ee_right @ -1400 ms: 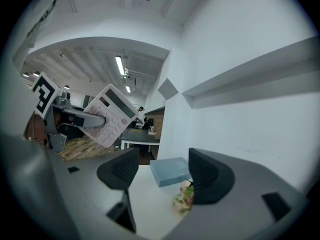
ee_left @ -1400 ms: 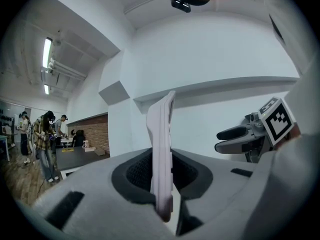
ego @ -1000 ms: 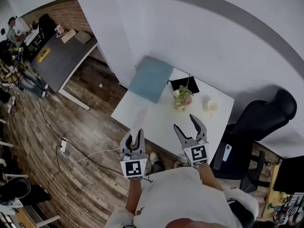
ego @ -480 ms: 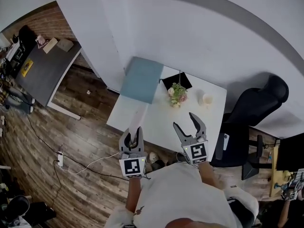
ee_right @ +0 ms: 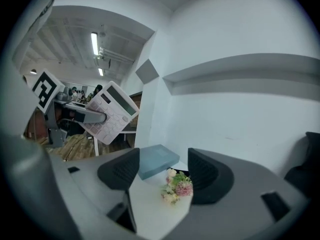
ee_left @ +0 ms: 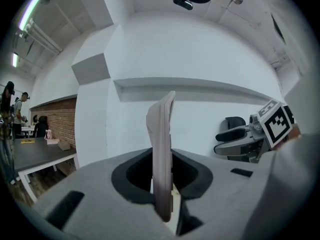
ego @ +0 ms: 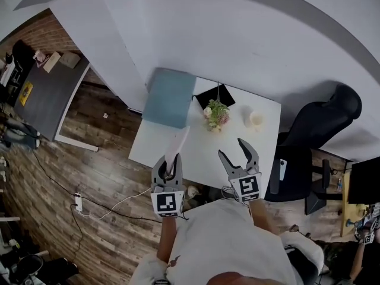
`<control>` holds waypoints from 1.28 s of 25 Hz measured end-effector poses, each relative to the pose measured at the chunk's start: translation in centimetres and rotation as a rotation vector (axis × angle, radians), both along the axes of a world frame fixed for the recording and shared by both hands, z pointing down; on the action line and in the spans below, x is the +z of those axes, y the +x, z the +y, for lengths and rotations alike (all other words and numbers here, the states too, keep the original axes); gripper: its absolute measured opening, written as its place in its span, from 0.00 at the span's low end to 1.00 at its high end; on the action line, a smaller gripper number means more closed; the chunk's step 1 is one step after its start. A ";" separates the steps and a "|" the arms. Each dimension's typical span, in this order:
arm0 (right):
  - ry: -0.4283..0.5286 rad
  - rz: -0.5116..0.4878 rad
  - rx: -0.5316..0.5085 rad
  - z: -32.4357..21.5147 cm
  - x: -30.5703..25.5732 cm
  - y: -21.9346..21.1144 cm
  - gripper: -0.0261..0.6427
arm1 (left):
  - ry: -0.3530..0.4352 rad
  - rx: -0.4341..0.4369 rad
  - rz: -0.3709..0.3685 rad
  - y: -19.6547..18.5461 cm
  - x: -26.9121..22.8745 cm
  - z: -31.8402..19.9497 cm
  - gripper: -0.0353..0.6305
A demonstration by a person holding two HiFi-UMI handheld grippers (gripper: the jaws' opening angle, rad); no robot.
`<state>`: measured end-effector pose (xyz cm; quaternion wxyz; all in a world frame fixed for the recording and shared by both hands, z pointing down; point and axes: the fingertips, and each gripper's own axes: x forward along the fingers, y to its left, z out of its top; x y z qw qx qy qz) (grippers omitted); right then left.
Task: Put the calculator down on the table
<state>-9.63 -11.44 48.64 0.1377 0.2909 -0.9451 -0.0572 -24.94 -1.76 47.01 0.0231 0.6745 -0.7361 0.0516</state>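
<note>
White calculator point(ee_right: 111, 113): flat rectangular keypad unit with a dark display. It is pinched at its lower end by the left gripper, raised off the tabletop and tilted over its near edge. Its key face is turned toward the right gripper.
Left gripper point(ego: 168, 164): grey fingers point(ee_left: 90, 204) pressed onto the calculator, which stands edge-on between them.
Right gripper point(ego: 233, 150): fingers point(ee_right: 118, 168) spread, nothing between them. It is held near the left gripper, over the same near edge.
White rectangular tabletop point(ego: 199, 153): set against the white wall.
Blue-grey flat folder point(ego: 169, 97): lies at the far left corner.
Small pink-and-white bouquet point(ego: 216, 114): mid tabletop, just in front of a black square item point(ego: 215, 95).
Pale round cup point(ego: 256, 119): right of the bouquet, apart from it.
Black office chair point(ego: 323, 120): beside the tabletop's right end.
</note>
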 end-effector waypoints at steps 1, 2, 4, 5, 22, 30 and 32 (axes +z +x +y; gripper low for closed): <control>-0.005 0.002 0.001 -0.4 0.2 0.1 0.50 | -0.010 0.005 0.001 0.2 0.2 -0.4 0.16; -0.010 0.002 0.002 -0.7 0.4 0.2 0.49 | -0.019 0.009 0.000 0.3 0.4 -0.7 0.16; -0.016 -0.004 0.004 -1.4 0.7 0.5 0.49 | -0.032 0.013 -0.006 0.6 0.7 -1.6 0.16; -0.019 -0.007 0.004 -1.8 0.9 0.6 0.49 | -0.037 0.015 -0.011 0.8 0.8 -2.0 0.16; -0.076 -0.006 0.039 -5.7 3.4 4.3 0.49 | -0.145 0.127 -0.020 5.0 3.5 -7.6 0.16; -0.109 0.036 0.117 -7.0 5.5 4.5 0.49 | -0.201 0.243 0.055 5.3 6.5 -9.6 0.16; -0.123 0.044 0.136 -6.9 6.1 4.3 0.49 | -0.216 0.274 0.075 5.2 7.4 -10.0 0.16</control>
